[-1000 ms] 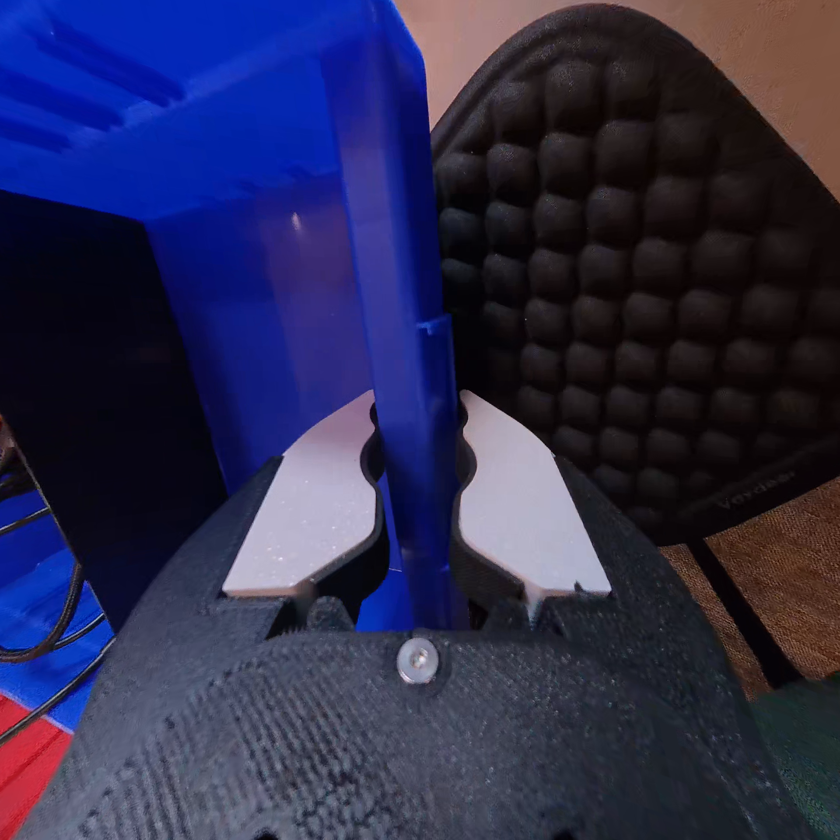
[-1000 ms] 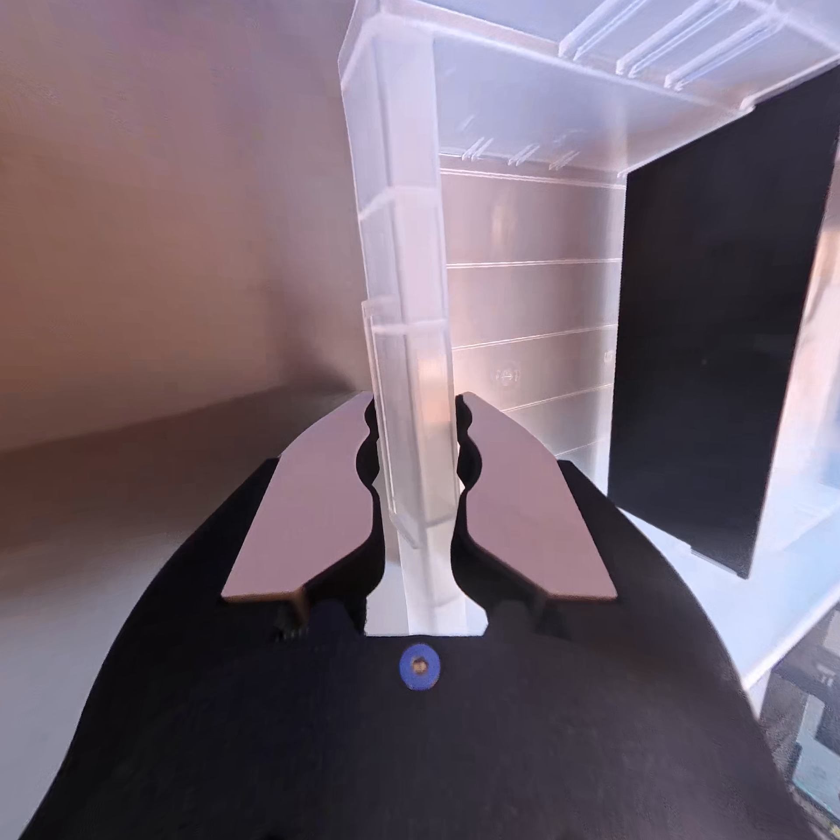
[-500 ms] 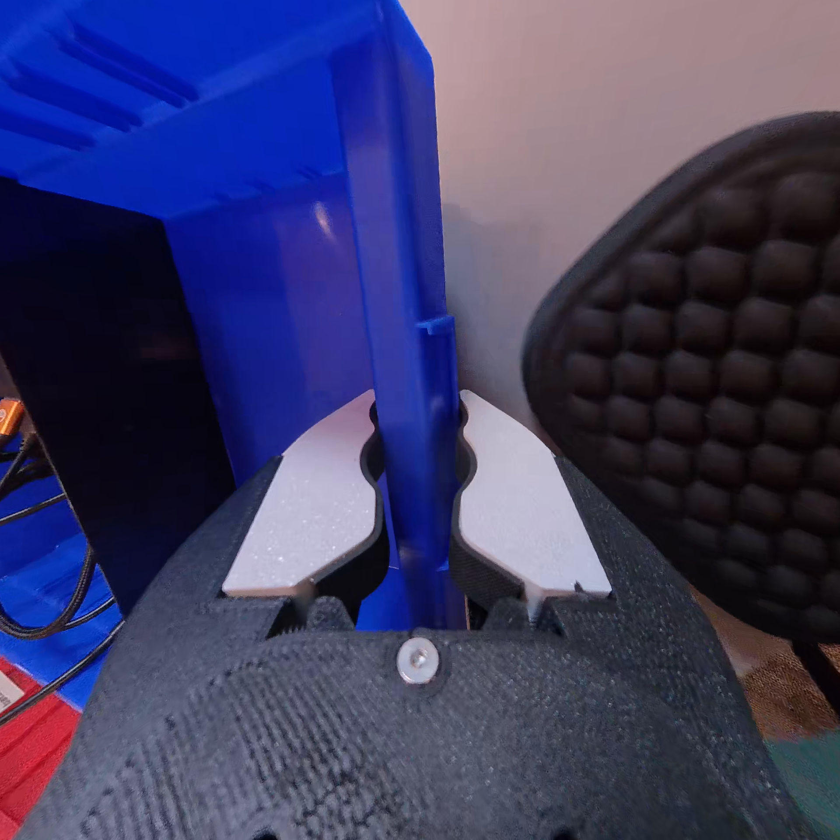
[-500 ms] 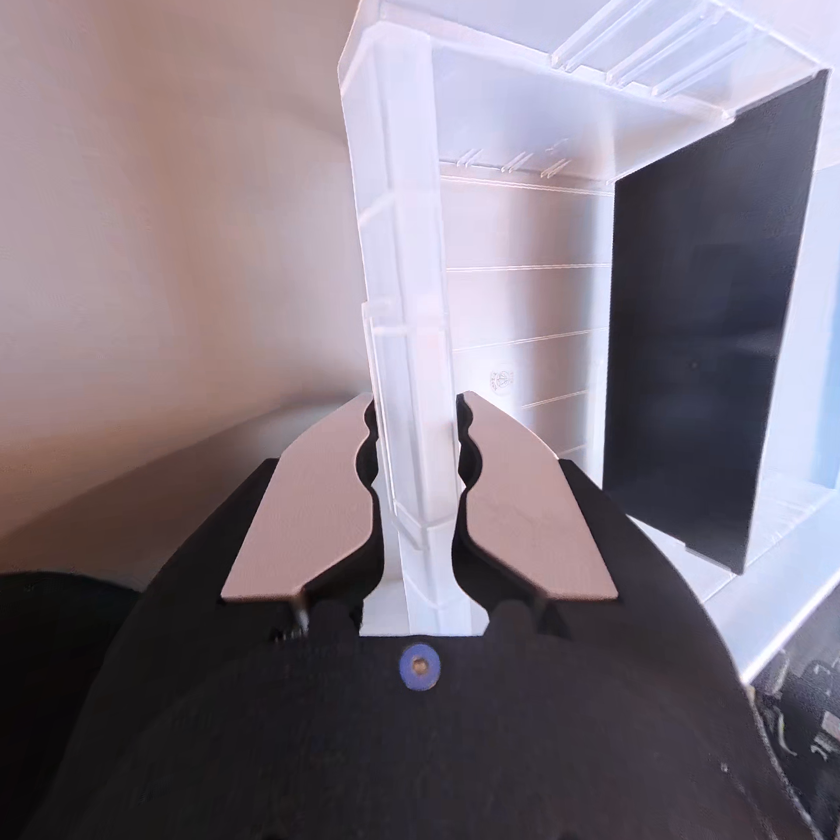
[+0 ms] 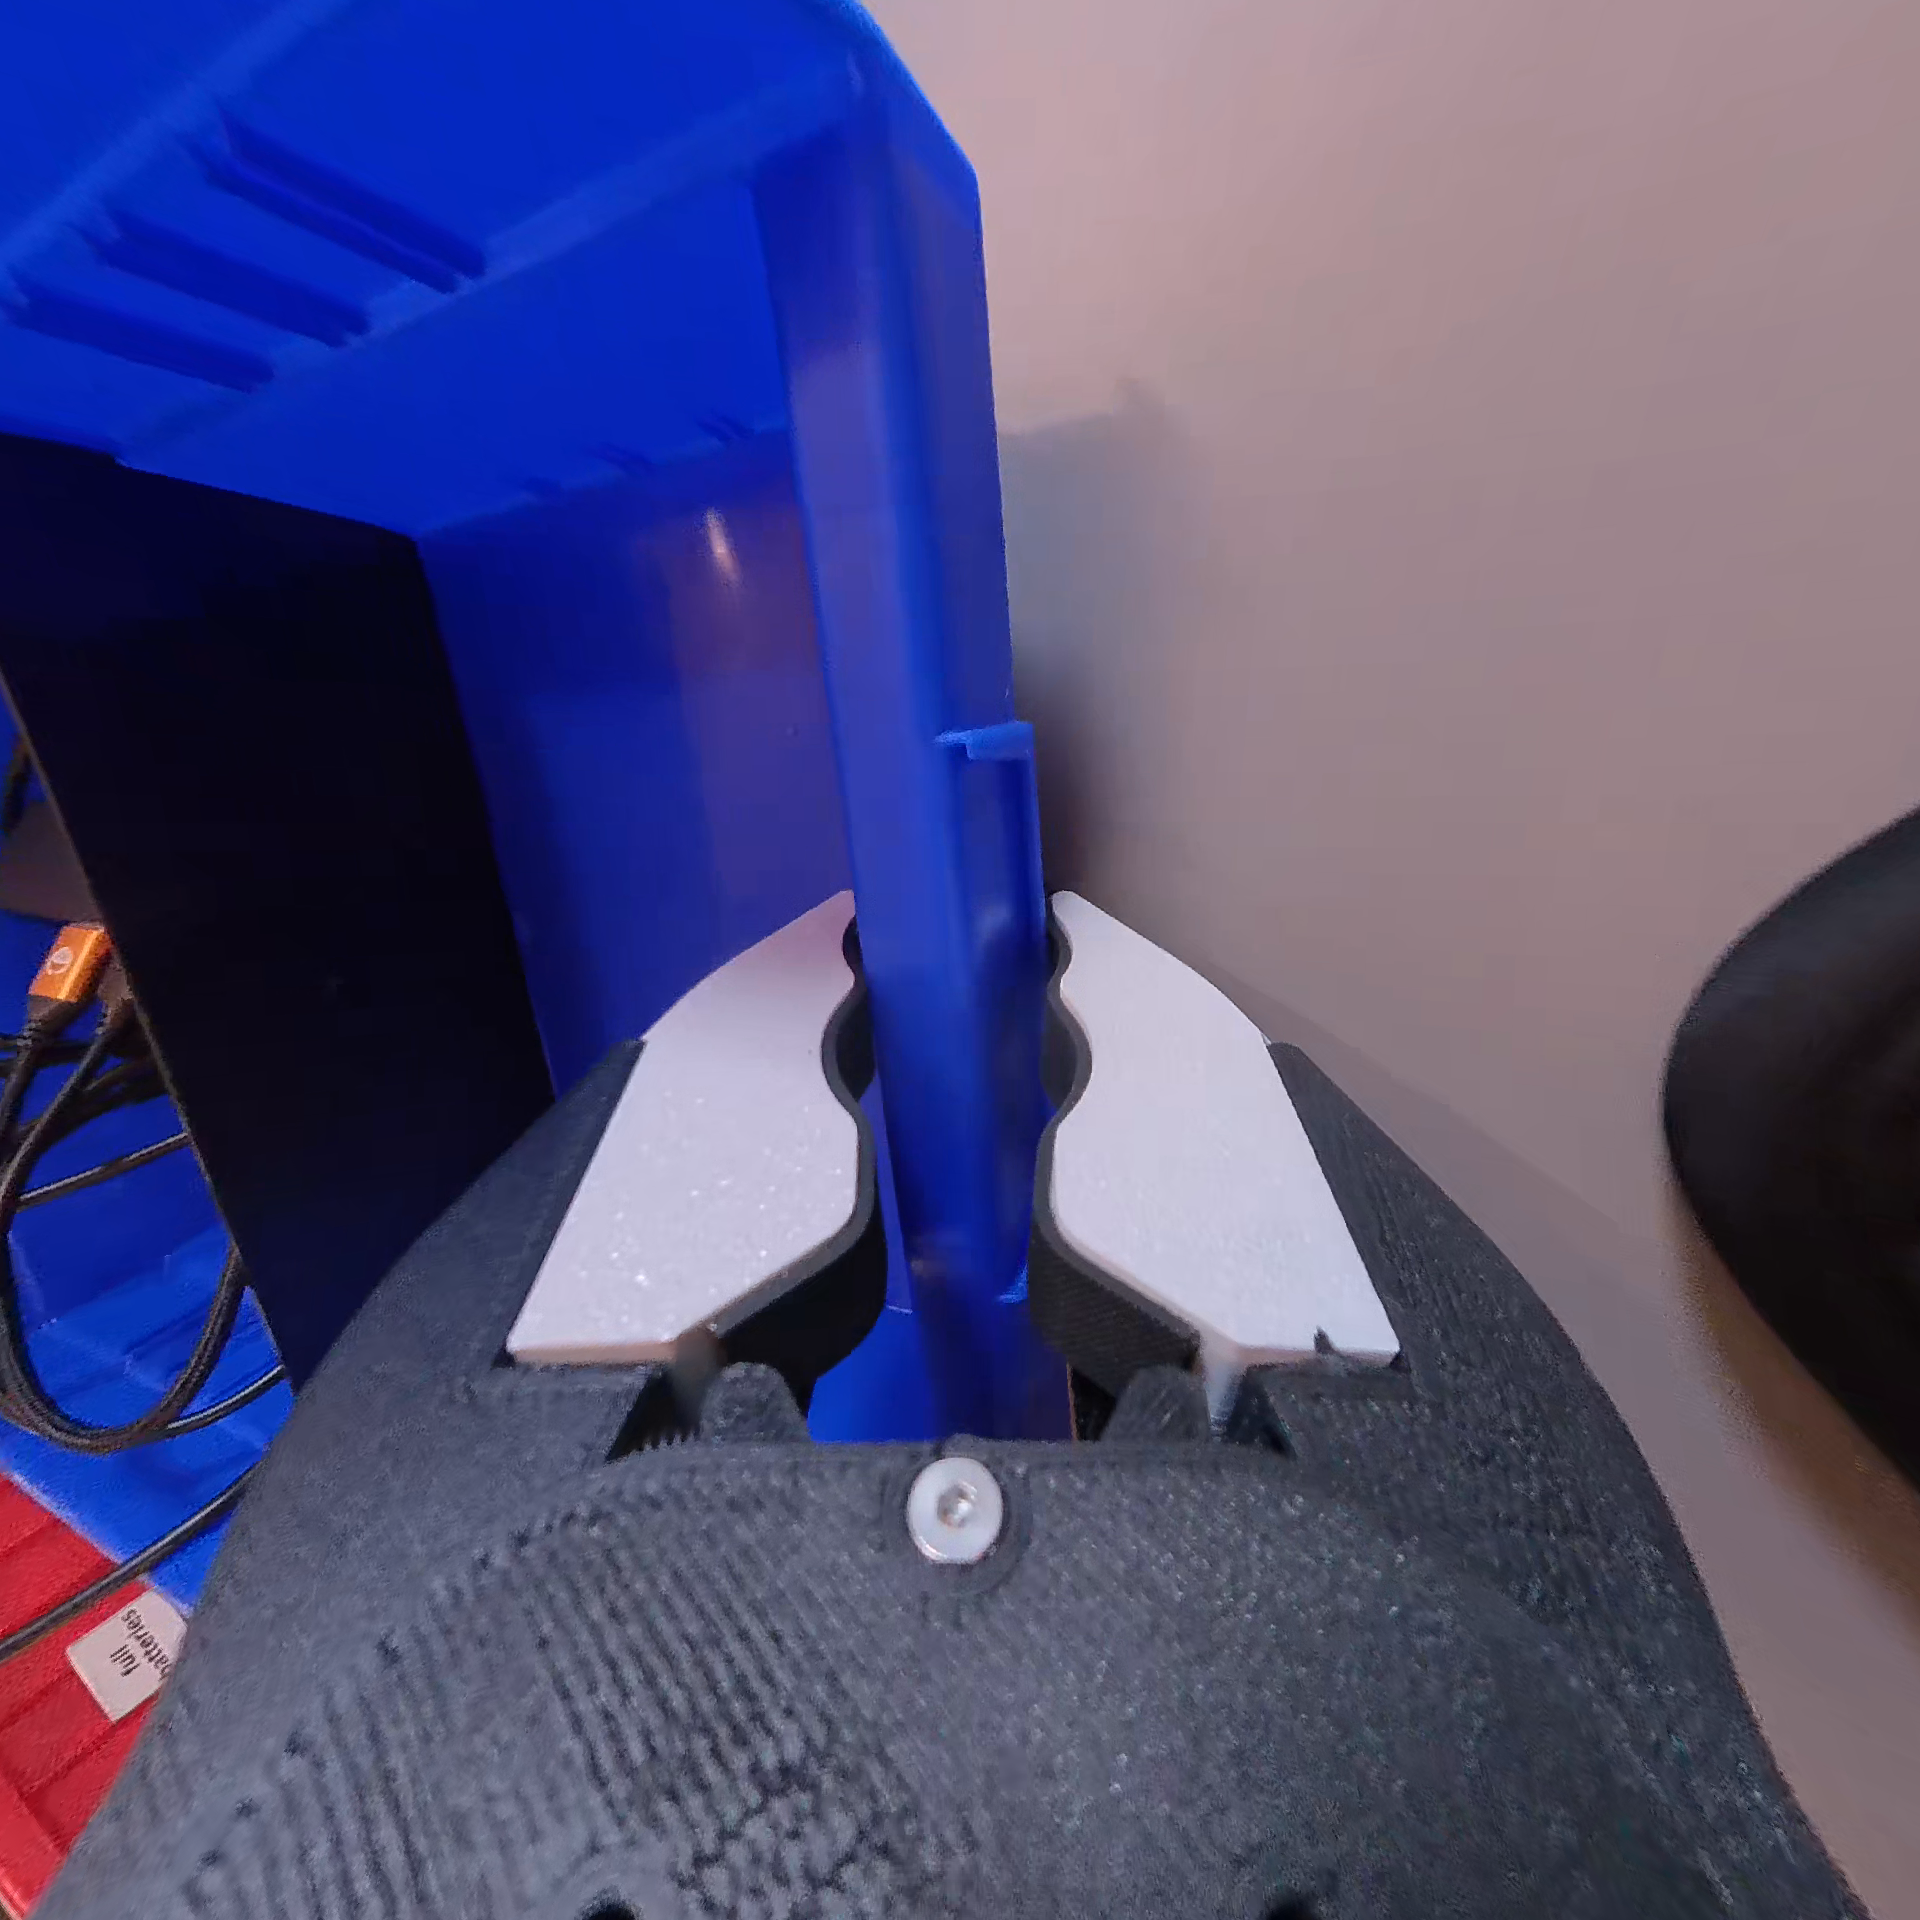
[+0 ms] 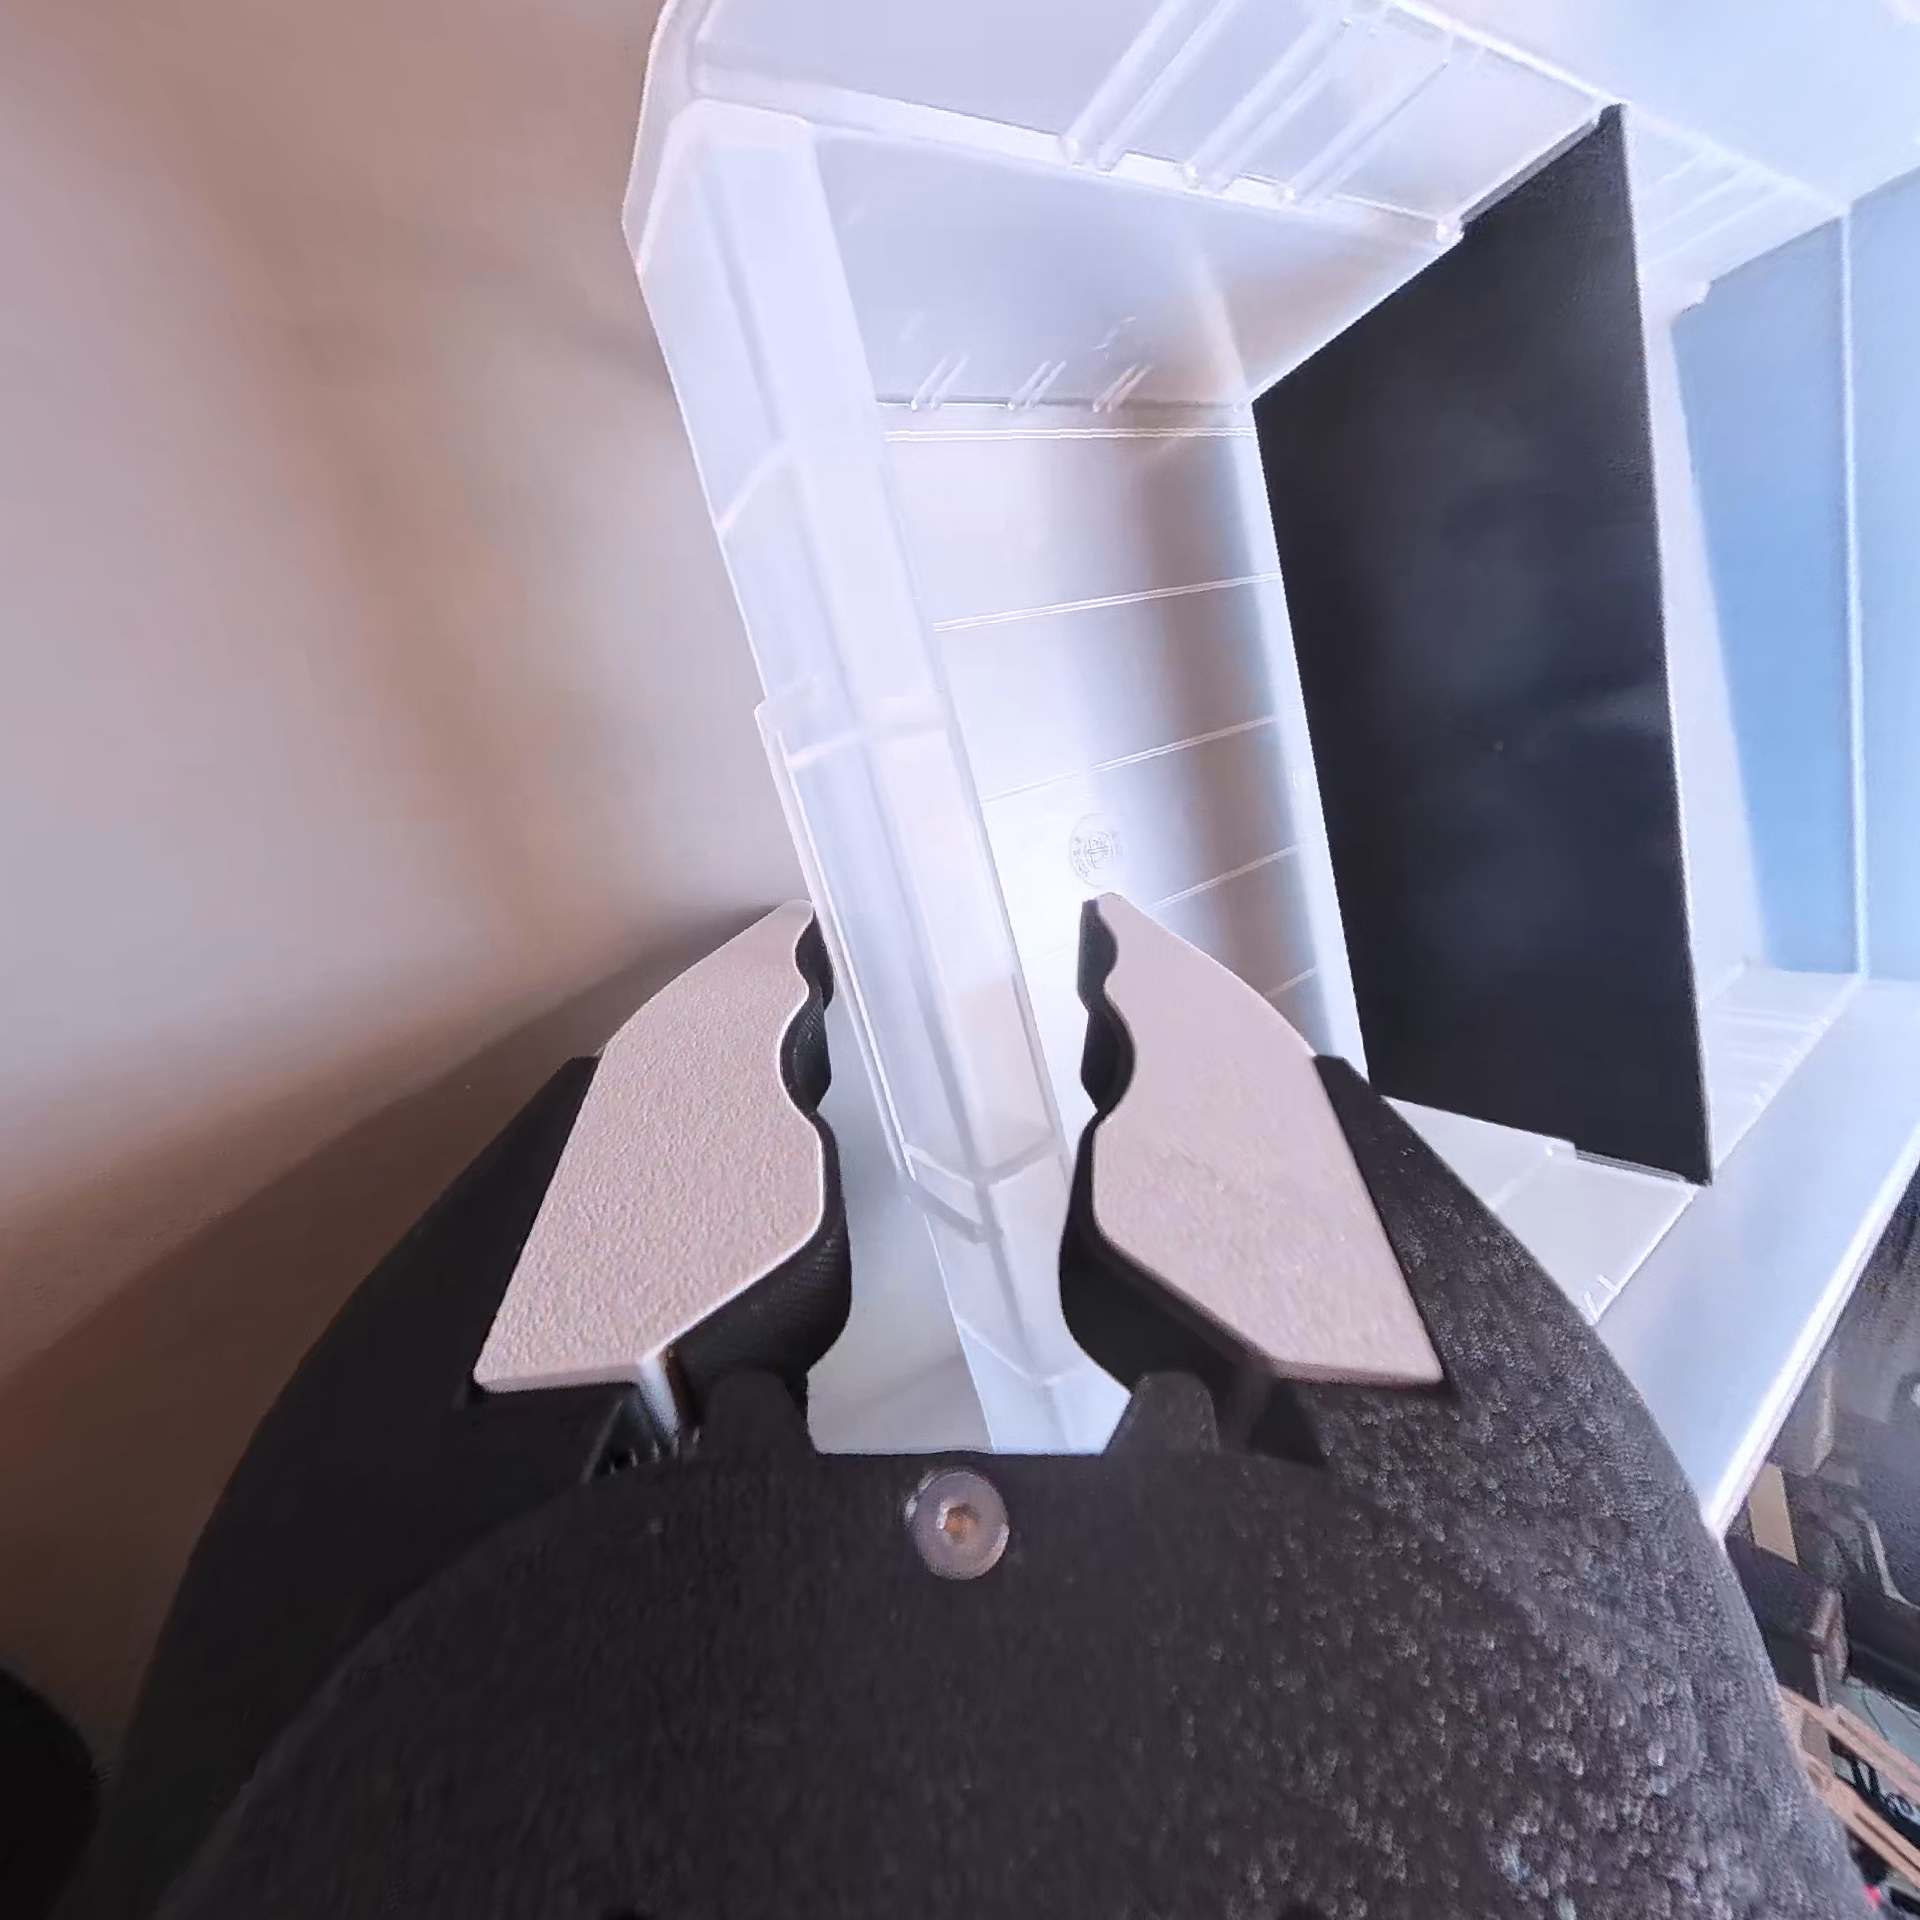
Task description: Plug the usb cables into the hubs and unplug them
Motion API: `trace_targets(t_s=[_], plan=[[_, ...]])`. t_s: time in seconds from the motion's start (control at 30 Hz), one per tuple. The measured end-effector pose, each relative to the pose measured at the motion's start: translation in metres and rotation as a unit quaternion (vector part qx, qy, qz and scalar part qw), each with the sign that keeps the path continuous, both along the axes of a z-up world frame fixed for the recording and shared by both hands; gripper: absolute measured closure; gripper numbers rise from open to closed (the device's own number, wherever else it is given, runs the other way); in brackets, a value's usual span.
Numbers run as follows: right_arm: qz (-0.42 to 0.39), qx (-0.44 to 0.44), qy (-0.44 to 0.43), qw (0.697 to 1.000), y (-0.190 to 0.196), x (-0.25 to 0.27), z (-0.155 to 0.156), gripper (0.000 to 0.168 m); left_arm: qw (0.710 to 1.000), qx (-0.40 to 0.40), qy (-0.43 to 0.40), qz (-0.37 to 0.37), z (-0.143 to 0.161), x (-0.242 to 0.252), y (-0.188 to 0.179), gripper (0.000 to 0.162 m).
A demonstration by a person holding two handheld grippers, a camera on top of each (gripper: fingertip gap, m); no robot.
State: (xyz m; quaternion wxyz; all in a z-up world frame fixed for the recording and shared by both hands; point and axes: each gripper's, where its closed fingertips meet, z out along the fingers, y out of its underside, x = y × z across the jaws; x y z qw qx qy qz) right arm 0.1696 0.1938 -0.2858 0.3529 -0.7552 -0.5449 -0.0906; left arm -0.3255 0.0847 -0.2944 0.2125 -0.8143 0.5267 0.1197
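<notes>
My left gripper (image 5: 951, 902) is shut on the side wall of a blue plastic bin (image 5: 623, 364), which stands tilted up in front of it. Black braided USB cables (image 5: 62, 1122) with an orange connector (image 5: 71, 971) lie inside the bin at the far left, behind a black divider panel (image 5: 260, 831). My right gripper (image 6: 951, 909) is open around the side wall of a clear plastic bin (image 6: 1039, 260). Its left finger touches the wall and its right finger stands apart from it. No hub shows in either view.
A black divider panel (image 6: 1475, 675) stands inside the clear bin. A red bin (image 5: 42, 1662) with a white label sits at the lower left of the left wrist view. A black padded cushion (image 5: 1808, 1143) is at the right edge. A beige wall is behind both bins. Across from one pair of fingers to the other is roughly 50 centimetres.
My right gripper's jaws have opened off the clear bin's wall, and the wall now leans left between them. The left wrist view has swung, sliding the black cushion off to the right.
</notes>
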Motion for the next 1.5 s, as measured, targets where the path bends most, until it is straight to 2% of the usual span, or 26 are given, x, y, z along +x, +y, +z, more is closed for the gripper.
trace_targets(t_s=[0.27,0.63,0.77,0.83,0.9,1.03,1.13,1.23,1.33,1.43,1.5], plan=[[-0.002,-0.007,-0.016,1.0,0.01,-0.002,-0.002,0.131,1.0,0.003,-0.015,0.026,0.0,-0.003,0.013,0.133],[0.003,-0.001,-0.018,1.0,0.022,0.007,-0.001,0.131,0.997,-0.002,-0.038,0.061,-0.001,-0.009,0.015,0.133],[0.006,0.0,-0.016,1.0,0.023,0.009,0.0,0.13,0.998,0.028,-0.031,0.057,0.001,-0.013,0.021,0.132],[0.005,0.006,0.027,1.0,0.02,0.004,0.01,0.126,0.996,0.06,-0.04,0.052,0.003,-0.012,0.023,0.13],[0.005,0.006,0.112,0.994,0.011,-0.011,0.033,0.126,0.988,0.094,-0.11,0.049,0.014,0.002,0.023,0.129],[0.004,0.038,0.252,0.967,0.0,-0.042,0.084,0.126,0.954,0.187,-0.228,0.059,0.054,0.023,0.031,0.128],[-0.007,0.071,0.363,0.929,0.0,-0.062,0.125,0.125,0.919,0.252,-0.296,0.07,0.086,0.035,0.039,0.134],[-0.031,0.098,0.45,0.887,0.003,-0.072,0.15,0.125,0.86,0.305,-0.395,0.101,0.122,0.035,0.044,0.145],[-0.055,0.158,0.476,0.863,0.008,-0.065,0.155,0.127,0.799,0.343,-0.467,0.159,0.145,0.011,0.045,0.159],[-0.078,0.187,0.492,0.847,0.01,-0.051,0.155,0.14,0.759,0.376,-0.492,0.2,0.157,-0.011,0.043,0.162],[-0.085,0.198,0.507,0.834,0.009,-0.042,0.161,0.166,0.742,0.394,-0.492,0.227,0.165,-0.025,0.047,0.162]])
